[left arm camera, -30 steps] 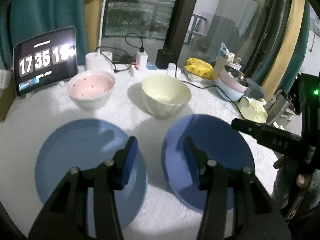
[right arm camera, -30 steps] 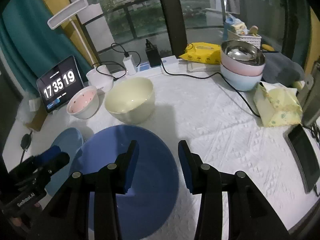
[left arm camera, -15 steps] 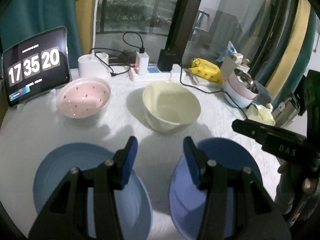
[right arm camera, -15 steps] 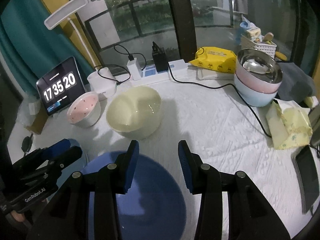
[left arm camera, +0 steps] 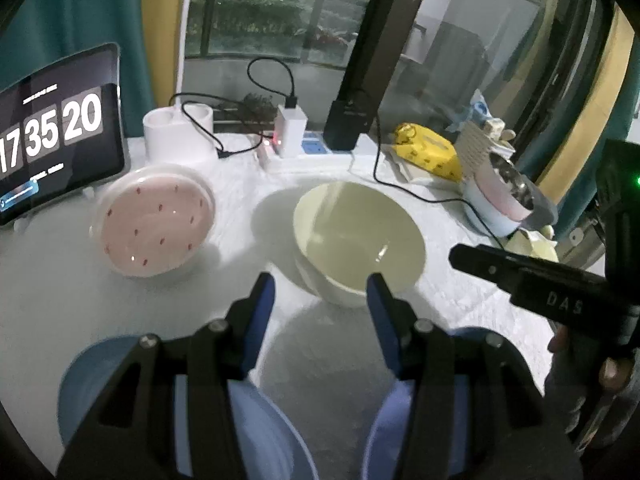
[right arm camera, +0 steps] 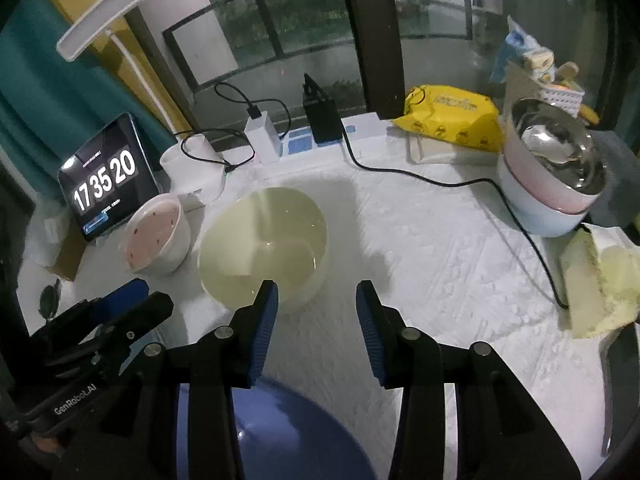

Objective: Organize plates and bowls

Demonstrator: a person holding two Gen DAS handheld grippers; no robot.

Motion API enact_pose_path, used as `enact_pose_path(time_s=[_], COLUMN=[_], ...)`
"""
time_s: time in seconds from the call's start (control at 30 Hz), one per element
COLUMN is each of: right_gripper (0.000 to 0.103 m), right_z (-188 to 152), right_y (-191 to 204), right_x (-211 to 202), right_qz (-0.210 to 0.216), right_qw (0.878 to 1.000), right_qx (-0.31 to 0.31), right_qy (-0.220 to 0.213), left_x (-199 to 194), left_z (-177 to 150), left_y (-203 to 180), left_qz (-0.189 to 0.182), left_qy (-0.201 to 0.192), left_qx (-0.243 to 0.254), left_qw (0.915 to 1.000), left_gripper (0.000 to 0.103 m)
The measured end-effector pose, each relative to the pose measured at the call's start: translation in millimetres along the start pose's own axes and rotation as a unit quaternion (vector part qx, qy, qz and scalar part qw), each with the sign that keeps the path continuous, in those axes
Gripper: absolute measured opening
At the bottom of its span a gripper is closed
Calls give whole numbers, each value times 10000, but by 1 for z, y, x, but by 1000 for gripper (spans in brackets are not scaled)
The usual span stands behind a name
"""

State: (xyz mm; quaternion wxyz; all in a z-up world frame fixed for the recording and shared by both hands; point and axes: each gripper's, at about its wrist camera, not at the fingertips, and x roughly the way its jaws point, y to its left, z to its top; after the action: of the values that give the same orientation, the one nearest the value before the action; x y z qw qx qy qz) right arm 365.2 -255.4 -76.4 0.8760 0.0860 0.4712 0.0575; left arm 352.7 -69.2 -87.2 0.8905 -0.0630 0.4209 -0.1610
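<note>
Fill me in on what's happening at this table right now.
A person holds a two-finger gripper in each hand over a white-covered table. The left gripper and the right gripper are both open and empty, pointed toward the pale yellow bowl. A pink bowl sits beside it, apart. Two blue plates, one lighter and one darker, lie nearer. Nothing is stacked yet.
</note>
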Motion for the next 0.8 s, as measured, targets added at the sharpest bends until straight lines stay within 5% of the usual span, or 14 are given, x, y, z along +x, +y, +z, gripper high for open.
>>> enact_pose_path(time_s=[0.6, 0.8], right_gripper=[42, 26], right_z=[23, 20], right_y=[-4, 1], right_x=[71, 80], right_qz=[-22, 40], right_qw=[9948, 9947], right_qx=[176, 29], right_qy=[1004, 1023], left_x=[60, 66], left_z=[12, 13], left_y=[5, 6], left_qz=[31, 16], left_qy=[648, 674], left_qx=[-317, -396], left_qw=[9974, 9969], left_gripper=[49, 46])
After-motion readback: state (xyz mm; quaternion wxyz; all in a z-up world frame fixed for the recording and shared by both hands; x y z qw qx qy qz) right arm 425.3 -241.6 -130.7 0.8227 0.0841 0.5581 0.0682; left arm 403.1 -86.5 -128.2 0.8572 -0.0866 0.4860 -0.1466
